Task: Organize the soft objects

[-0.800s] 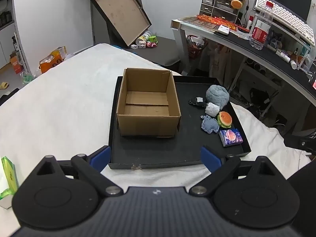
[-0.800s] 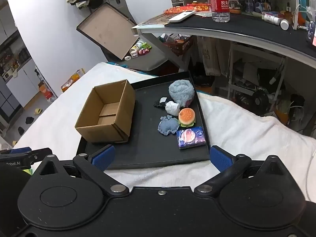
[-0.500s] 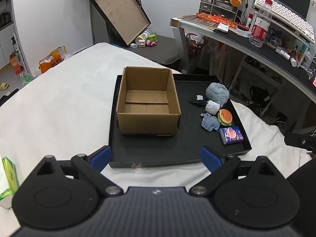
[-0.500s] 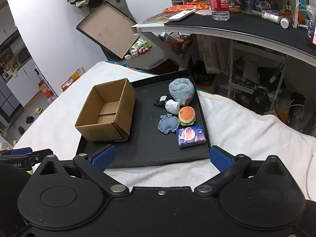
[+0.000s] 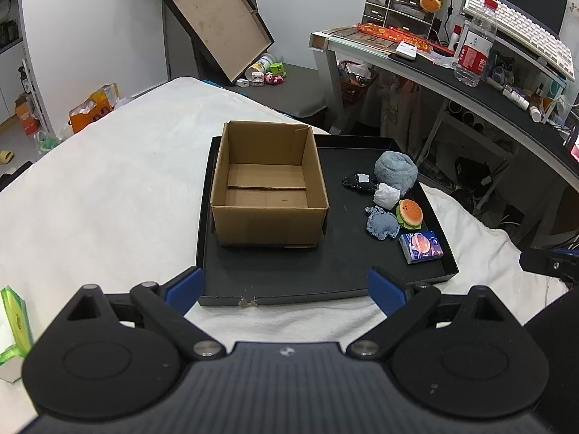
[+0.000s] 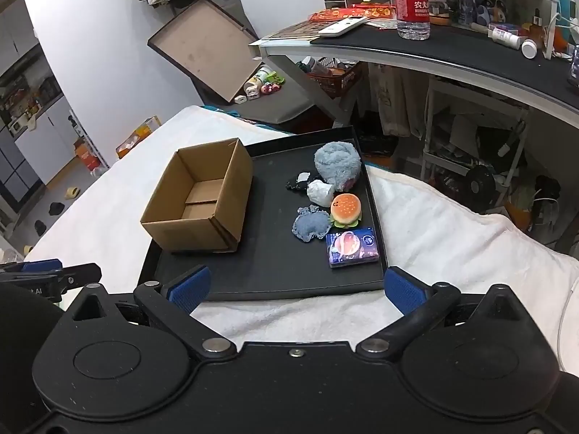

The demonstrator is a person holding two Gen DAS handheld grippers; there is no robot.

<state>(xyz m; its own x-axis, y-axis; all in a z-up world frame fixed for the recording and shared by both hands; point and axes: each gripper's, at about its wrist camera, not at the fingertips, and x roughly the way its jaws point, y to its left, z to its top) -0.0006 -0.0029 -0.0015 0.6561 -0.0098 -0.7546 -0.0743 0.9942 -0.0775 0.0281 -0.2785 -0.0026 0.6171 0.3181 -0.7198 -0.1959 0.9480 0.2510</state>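
Both grippers hang short of the near rim of the black tray (image 6: 378, 217), jaws spread wide and empty. The tray lies on a white blanket (image 5: 108, 181).

Right wrist view: the right gripper (image 6: 296, 287) sees the soft items clustered at about 12 to 1 o'clock, along the tray's right side. From nearest to farthest they are a blue tissue pack (image 6: 353, 247), a denim-blue fabric pouch (image 6: 309, 228), a burger-shaped squishy (image 6: 345, 208), a crumpled white wad (image 6: 320, 191), a small black item (image 6: 298, 182) and a fluffy grey-blue plush (image 6: 336, 162). The open cardboard box (image 6: 202, 206), empty, stands at 11 o'clock.

Left wrist view: the left gripper (image 5: 286, 287) faces the box at 12 o'clock, with the cluster off at 1 to 2 o'clock. The right gripper is judged the nearer to the items. The tissue pack's long axis runs roughly across the right gripper's line of approach.

Writing: the pack's print is too small to read. A water bottle (image 6: 410, 0) on the desk bears a red label with Chinese characters, seemingly "农夫". A fragment "AI" shows on the other gripper's body at the left edge.
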